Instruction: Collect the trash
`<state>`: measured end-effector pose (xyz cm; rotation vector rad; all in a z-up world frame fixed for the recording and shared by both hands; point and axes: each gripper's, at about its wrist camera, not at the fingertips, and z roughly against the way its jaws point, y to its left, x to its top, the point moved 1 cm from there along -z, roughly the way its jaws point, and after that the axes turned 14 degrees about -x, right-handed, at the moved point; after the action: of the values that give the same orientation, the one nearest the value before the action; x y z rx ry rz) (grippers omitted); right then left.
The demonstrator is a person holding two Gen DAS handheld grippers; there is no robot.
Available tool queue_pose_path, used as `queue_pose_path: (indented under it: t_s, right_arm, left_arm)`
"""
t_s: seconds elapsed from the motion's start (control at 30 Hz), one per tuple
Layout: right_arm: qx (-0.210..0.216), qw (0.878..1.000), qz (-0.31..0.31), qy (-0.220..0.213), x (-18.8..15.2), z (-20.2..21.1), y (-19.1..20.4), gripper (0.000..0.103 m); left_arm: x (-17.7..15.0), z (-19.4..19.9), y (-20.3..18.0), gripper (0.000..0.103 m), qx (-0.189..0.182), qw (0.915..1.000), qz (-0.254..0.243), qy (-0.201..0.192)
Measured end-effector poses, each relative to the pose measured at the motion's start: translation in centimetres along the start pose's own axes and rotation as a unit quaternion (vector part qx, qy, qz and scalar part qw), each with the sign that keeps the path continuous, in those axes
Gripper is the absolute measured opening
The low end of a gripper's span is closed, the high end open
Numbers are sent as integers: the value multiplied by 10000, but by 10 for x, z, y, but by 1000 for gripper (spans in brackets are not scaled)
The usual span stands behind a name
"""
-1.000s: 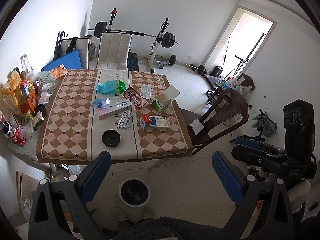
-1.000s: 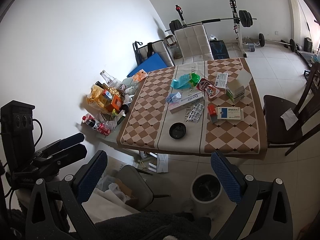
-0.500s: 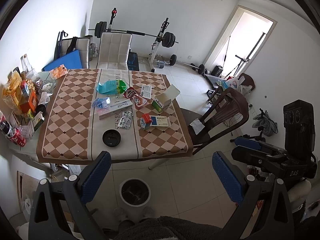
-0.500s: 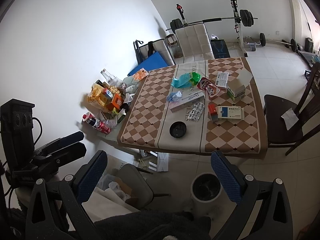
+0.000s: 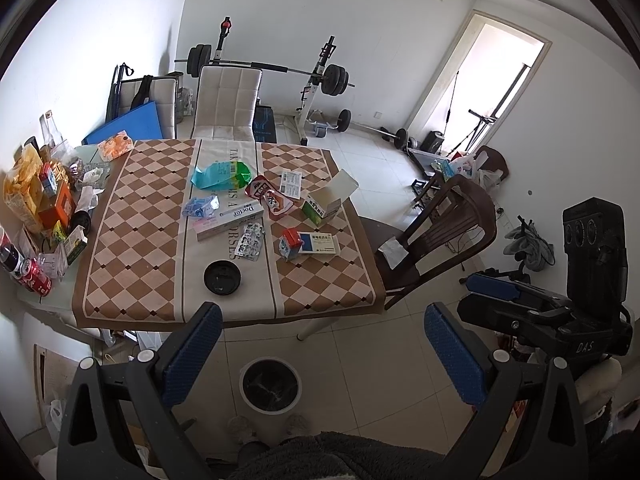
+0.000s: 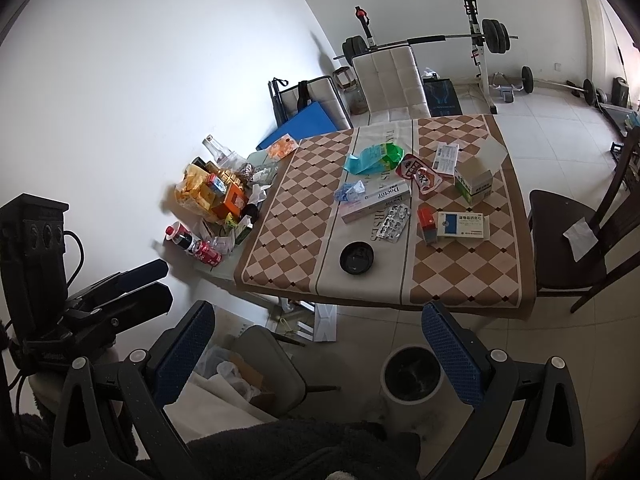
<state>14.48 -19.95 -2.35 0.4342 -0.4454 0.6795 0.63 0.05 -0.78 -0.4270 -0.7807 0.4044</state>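
Blue-padded left gripper (image 5: 322, 354) and right gripper (image 6: 316, 354): both spread wide, holding nothing, well back from the table (image 5: 132, 280). Bin (image 5: 270, 384) on the floor just below looks empty. Nothing collected, I'd say: black lid (image 5: 221, 277), blister pack (image 5: 250, 241), boxes (image 5: 318, 243), wrappers (image 5: 220, 175) all on the cloth.

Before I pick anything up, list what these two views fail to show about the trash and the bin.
- Trash bin: its inside is dark in both views, so the contents are unreadable.
- White-and-blue box: print too small in both views.
- Pile beside the tablecloth: items overlap; those underneath are hidden.
- Floor under the table: covered by the tabletop.
- Left tool and right tool: both open, empty.
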Motion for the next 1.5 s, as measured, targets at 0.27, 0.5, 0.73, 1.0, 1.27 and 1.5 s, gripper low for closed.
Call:
queue_pose_path:
  t_s: [0.27, 0.5, 0.73, 1.0, 1.27, 1.5]
  right_arm:
    - [0, 10000, 10, 5, 0, -2, 1, 103]
    - [-1, 10000, 29, 20, 0, -4, 4, 103]
    - [-12, 10000, 21, 16, 0, -4, 5, 103]
    - [-201, 9996, -185, -54, 4, -16, 15, 103]
    - [-1437, 9886, -376, 250, 24, -90, -12, 103]
    - [-2126, 9704, 82, 1143, 45, -211, -76, 103]
  left_arm:
    - [0, 0, 0, 103, 0, 10000, 2, -7]
    - [0, 0, 0, 103, -7, 10000, -6, -1]
    - [0, 0, 0, 103, -3, 10000, -10, 1]
    - [-5, -18, 14, 103, 1139, 9932, -184, -127]
    - [2, -87, 98, 103, 2678, 9632, -171, 157]
    - [-6, -174, 159, 103, 3081, 9448, 566, 962]
